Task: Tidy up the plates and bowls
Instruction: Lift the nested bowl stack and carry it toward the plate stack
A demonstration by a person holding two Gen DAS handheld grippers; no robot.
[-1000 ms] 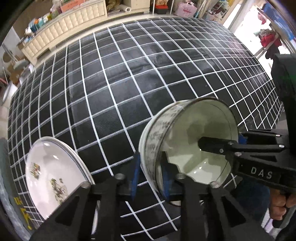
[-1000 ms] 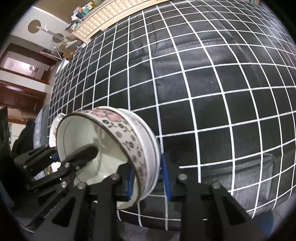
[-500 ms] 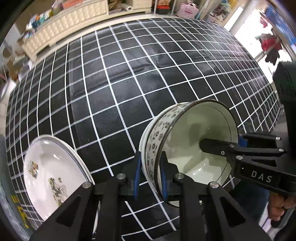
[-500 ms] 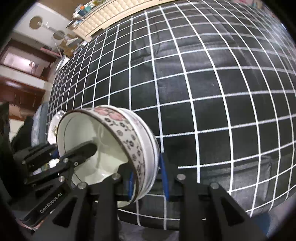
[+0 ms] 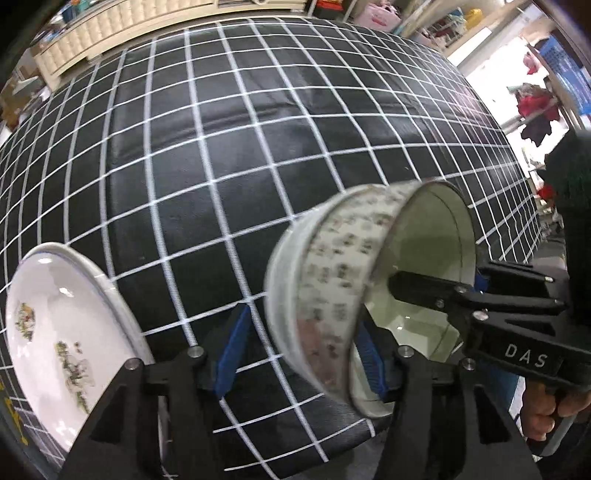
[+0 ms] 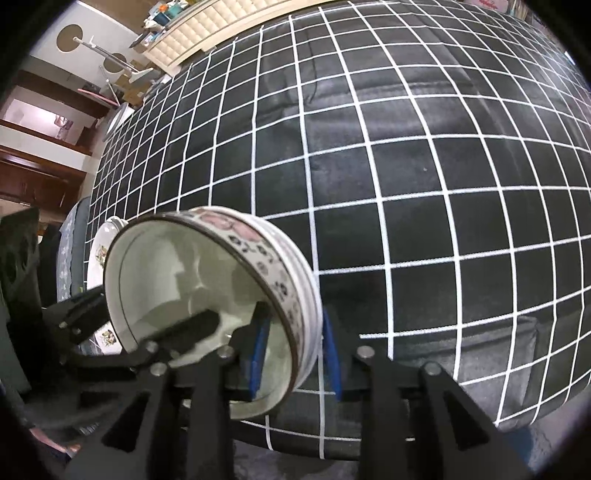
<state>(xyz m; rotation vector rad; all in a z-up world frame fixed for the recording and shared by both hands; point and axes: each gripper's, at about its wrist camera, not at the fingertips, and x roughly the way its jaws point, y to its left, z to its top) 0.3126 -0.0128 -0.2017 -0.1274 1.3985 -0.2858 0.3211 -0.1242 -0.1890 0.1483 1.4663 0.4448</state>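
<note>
A stack of patterned white bowls (image 5: pixel 332 291) is held tilted on edge above the black grid cloth (image 5: pixel 229 147). My left gripper (image 5: pixel 299 350) has opened wide around the bowls' near rim, its blue pads apart from it. My right gripper (image 6: pixel 293 350) is shut on the opposite rim of the bowls (image 6: pixel 221 288); it also shows in the left wrist view (image 5: pixel 436 291). A white flowered plate stack (image 5: pixel 62 332) rests on the cloth at the left, also seen in the right wrist view (image 6: pixel 99 254).
The cloth-covered table's near edge (image 6: pixel 369 435) runs just below the bowls. A cream padded bench (image 5: pixel 92 33) stands beyond the far edge. Shelves and clothes (image 5: pixel 532 107) are at the right.
My left gripper's jaws have spread open from the bowl rim. The bowls have tilted and shifted slightly right and up; the right gripper still grips them.
</note>
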